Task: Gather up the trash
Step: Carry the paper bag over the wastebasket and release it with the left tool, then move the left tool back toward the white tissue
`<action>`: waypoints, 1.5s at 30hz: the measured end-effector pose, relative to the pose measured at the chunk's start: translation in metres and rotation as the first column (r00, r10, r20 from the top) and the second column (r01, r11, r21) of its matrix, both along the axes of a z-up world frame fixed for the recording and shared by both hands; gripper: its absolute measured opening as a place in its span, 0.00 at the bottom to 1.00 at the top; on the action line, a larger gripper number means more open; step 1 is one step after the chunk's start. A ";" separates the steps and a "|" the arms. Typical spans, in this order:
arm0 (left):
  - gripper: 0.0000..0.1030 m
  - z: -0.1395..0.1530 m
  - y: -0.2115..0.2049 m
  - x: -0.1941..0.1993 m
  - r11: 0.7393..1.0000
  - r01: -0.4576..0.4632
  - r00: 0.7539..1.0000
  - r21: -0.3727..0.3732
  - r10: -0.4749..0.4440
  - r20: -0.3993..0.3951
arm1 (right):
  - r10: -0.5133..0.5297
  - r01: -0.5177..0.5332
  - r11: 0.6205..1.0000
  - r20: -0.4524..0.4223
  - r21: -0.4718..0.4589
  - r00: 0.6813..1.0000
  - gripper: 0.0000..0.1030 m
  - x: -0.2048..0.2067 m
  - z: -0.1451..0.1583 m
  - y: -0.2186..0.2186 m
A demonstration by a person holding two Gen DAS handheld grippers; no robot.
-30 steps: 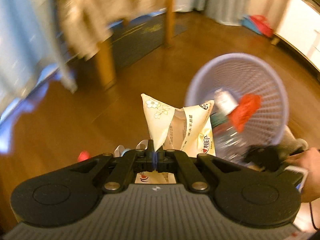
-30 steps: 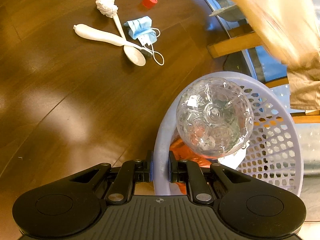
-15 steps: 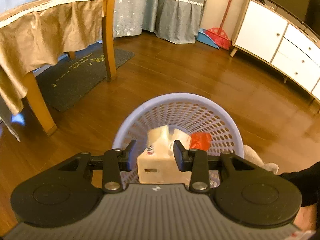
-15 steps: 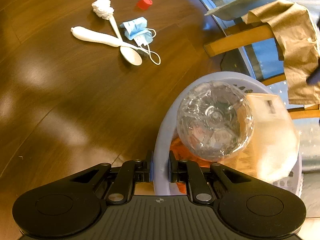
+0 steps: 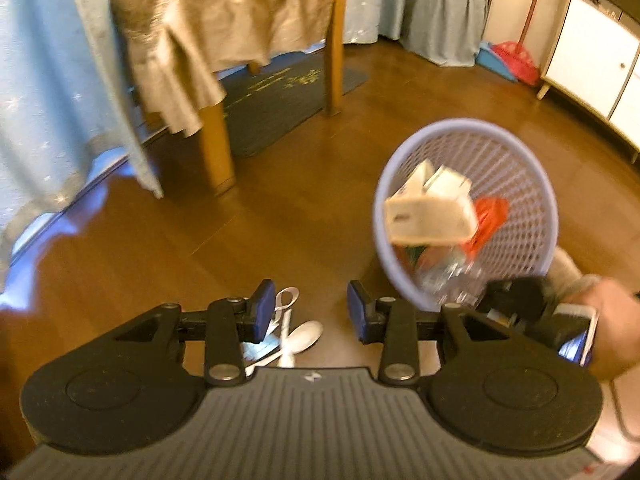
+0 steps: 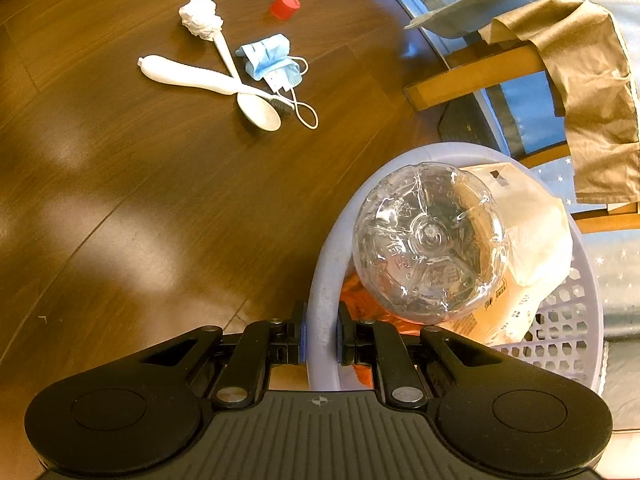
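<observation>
The lavender basket (image 6: 324, 280) holds a clear bottle (image 6: 428, 240) and a cream packet (image 6: 532, 232); my right claw (image 6: 319, 338) is clamped on its near rim. On the wooden floor (image 6: 140, 200) well beyond lie a white spoon (image 6: 260, 110), toothbrush (image 6: 188, 76), blue mask (image 6: 268, 60), crumpled tissue (image 6: 200, 18) and red cap (image 6: 285, 6). My left claw (image 5: 311, 312) stands parted and empty above the spoon (image 5: 302, 336).

The left gripper (image 5: 311, 307) pointed steeply downward with its jaws apart and nothing between them. The right gripper (image 6: 320, 338) was clamped tight, a hand (image 5: 612, 328) apparently gripping its handle, though blurred.
</observation>
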State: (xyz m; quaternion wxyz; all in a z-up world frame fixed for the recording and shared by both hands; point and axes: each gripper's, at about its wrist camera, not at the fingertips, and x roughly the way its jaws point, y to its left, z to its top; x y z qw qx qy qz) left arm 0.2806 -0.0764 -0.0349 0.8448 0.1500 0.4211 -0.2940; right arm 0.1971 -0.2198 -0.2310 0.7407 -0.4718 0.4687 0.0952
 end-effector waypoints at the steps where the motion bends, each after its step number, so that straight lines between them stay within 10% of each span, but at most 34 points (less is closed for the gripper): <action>1: 0.33 0.000 0.005 -0.002 1.000 -0.002 1.000 0.008 0.002 0.008 | -0.001 0.001 1.000 0.000 -0.001 1.000 0.09 0.000 0.000 0.000; 45: 0.42 -0.062 0.048 0.012 0.995 -0.074 0.993 0.069 0.080 -0.084 | -0.034 0.034 0.999 -0.029 0.025 0.999 0.09 0.016 0.020 -0.014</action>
